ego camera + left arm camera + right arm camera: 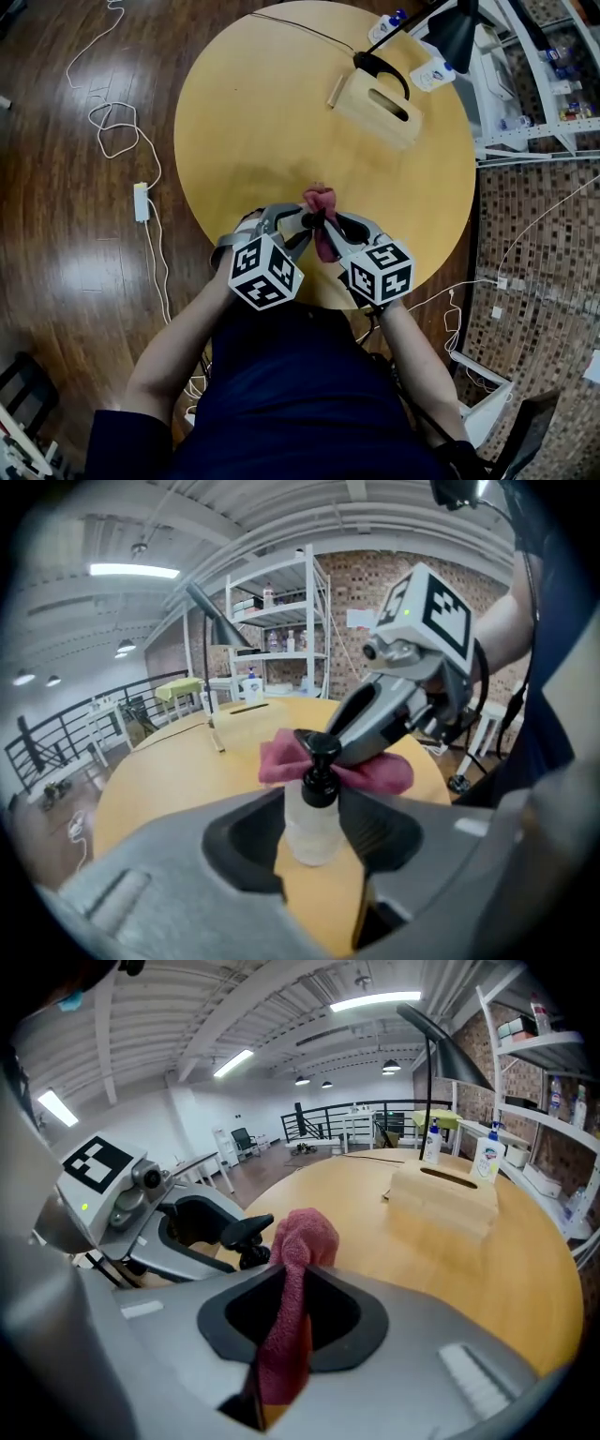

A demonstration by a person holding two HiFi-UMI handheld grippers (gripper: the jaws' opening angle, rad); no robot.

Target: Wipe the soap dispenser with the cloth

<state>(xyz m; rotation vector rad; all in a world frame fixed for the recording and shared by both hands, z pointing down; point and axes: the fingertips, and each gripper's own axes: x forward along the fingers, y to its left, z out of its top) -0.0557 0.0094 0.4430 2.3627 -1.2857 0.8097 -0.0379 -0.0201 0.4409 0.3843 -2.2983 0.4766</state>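
Left tongs (295,225) pinch the clear soap dispenser (312,817) by its body, over the counter's (272,122) six o'clock edge. Right tongs (336,228) clamp the red cloth (298,1241), its bunched top just beside the black pump head, at its three o'clock.

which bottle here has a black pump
The clear soap dispenser held in the left claw; the two white bottles by the far table edge have blue tops.

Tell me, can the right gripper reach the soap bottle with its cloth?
Probably yes: the right gripper holds the cloth close beside the soap bottle, which the left gripper grips, and nothing stands between them.
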